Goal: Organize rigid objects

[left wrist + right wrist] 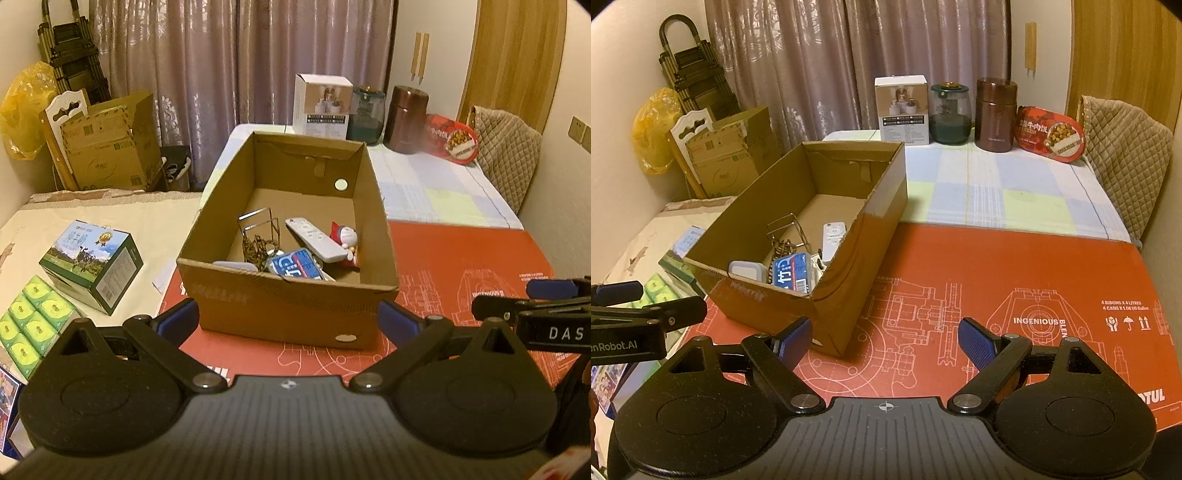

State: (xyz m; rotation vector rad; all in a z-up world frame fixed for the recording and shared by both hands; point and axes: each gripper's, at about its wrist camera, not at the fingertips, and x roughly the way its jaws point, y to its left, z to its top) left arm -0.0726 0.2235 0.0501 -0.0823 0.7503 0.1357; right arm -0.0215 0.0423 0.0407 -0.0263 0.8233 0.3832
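Off to my far left, on the pale cloth, a green milk carton box [92,266] and a pack of green tissue packets [35,319] lie well apart from the cardboard box [291,306], not yet gathered in. My left gripper [290,319] hangs just before the near wall of that box, its jaws spread wide with nothing between the blue pads. The box itself stands open on the red surface [461,266], and it already holds a fair haul: a wire-framed ornament [258,232] toward the left, a blue printed packet [297,264] near the front, a white remote [314,240] lying slantwise in the middle, and a small red-and-white figurine [345,240] against the right wall. From my right camera I also make out a pale grey block [748,269] in the near left corner. My right gripper [884,341] sits past the box's right corner, over bare red surface, jaws likewise wide and empty. Further right, along the back of the checked cloth, a white product box [903,110], a dark green jar [951,114], a brown canister [995,116] and a red meal tin [1051,134] stand in a row. I judge the job roughly half done; whether those back pieces belong in the box I cannot tell.
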